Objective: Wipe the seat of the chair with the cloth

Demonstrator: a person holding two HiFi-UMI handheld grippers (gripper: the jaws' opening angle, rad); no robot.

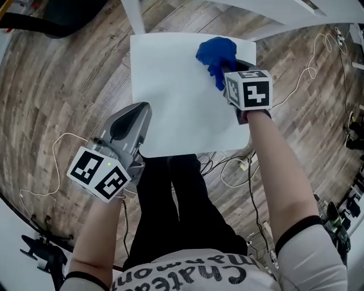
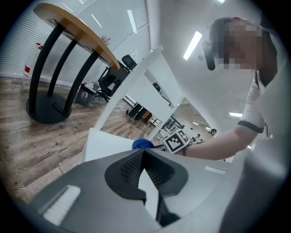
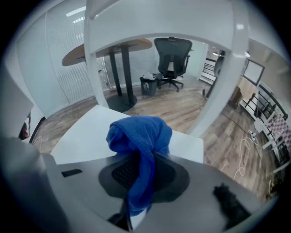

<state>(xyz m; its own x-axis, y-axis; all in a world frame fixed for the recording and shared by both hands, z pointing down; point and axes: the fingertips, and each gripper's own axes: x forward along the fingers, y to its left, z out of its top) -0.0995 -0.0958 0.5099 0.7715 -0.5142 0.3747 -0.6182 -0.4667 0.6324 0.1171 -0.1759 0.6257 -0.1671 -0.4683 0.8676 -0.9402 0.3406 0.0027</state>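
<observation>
The white chair seat (image 1: 176,102) fills the middle of the head view. A bunched blue cloth (image 1: 216,52) rests on its far right part, and my right gripper (image 1: 226,73) is shut on it. In the right gripper view the cloth (image 3: 138,132) bulges out past the jaws of my right gripper (image 3: 142,157) and hangs down between them, above the seat (image 3: 84,136). My left gripper (image 1: 142,111) is at the seat's near left edge, shut and holding nothing. In the left gripper view, my left gripper (image 2: 143,154) points across the seat (image 2: 102,143) toward the cloth (image 2: 142,144).
The chair's white back frame (image 1: 133,17) rises at the seat's far side. The person's black-clad legs (image 1: 170,199) stand at the near edge. Cables (image 1: 236,170) trail over the wood floor. A round table on black legs (image 2: 47,91) and an office chair (image 3: 172,59) stand farther off.
</observation>
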